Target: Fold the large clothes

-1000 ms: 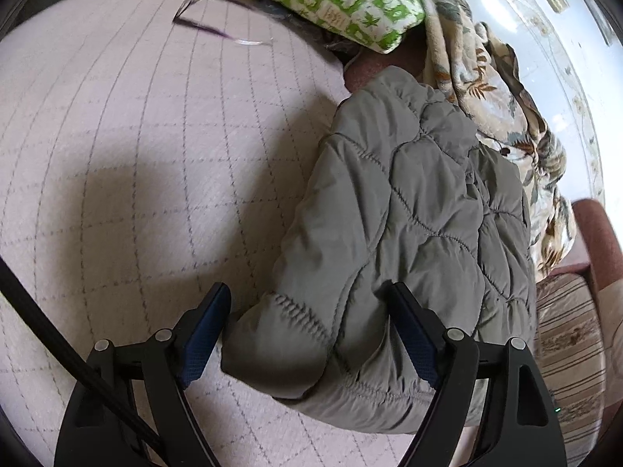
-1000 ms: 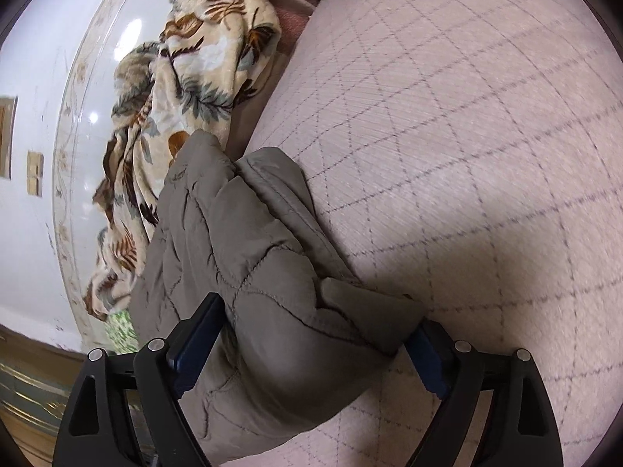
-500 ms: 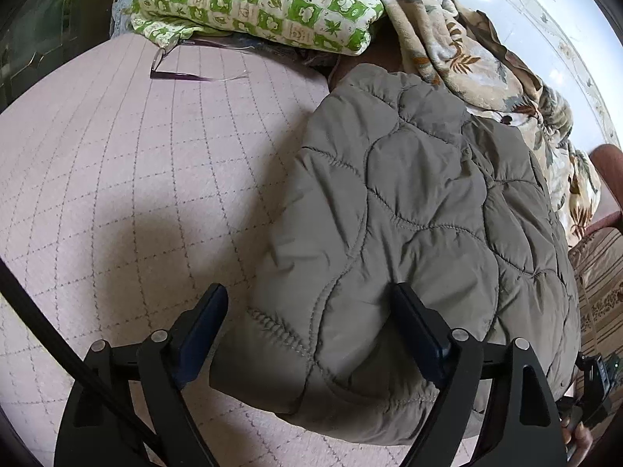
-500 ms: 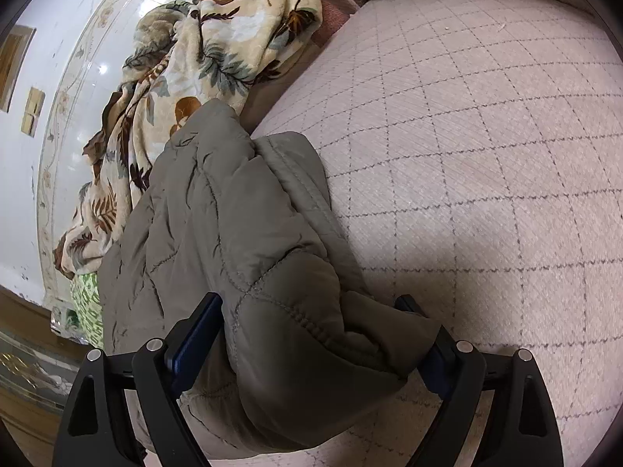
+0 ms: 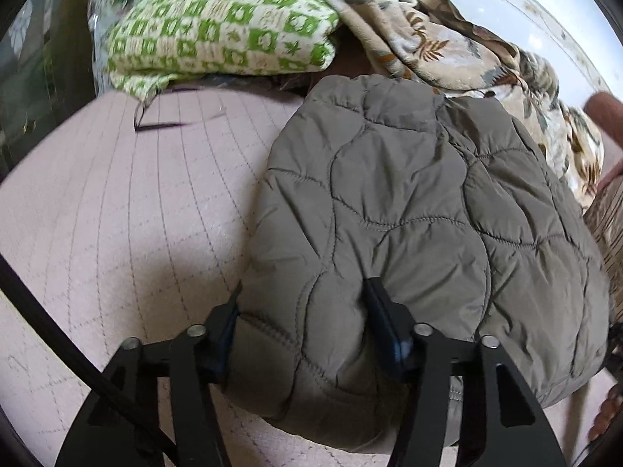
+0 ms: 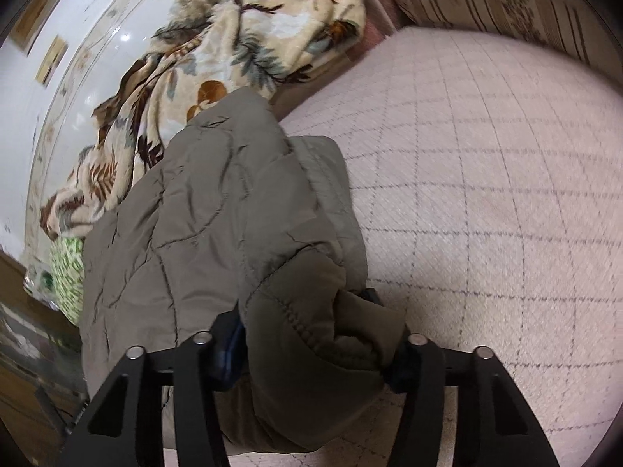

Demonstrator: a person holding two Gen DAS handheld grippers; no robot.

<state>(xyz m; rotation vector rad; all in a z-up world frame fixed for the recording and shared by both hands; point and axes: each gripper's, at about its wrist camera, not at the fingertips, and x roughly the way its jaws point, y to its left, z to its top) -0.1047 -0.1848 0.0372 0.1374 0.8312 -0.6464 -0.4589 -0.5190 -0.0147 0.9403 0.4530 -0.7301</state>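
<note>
Left wrist view shows the left gripper closing on the quilted jacket's near left corner, the right gripper likewise closing on the near right corner, probably to lift this bundle from the pink mattress.

Readable text: none is found in either wrist view.
Labels, brands, numbers: none can be made out.
Green-and-cream cloth, at 11 o'clock: only printed motifs are seen, no letters.
</note>
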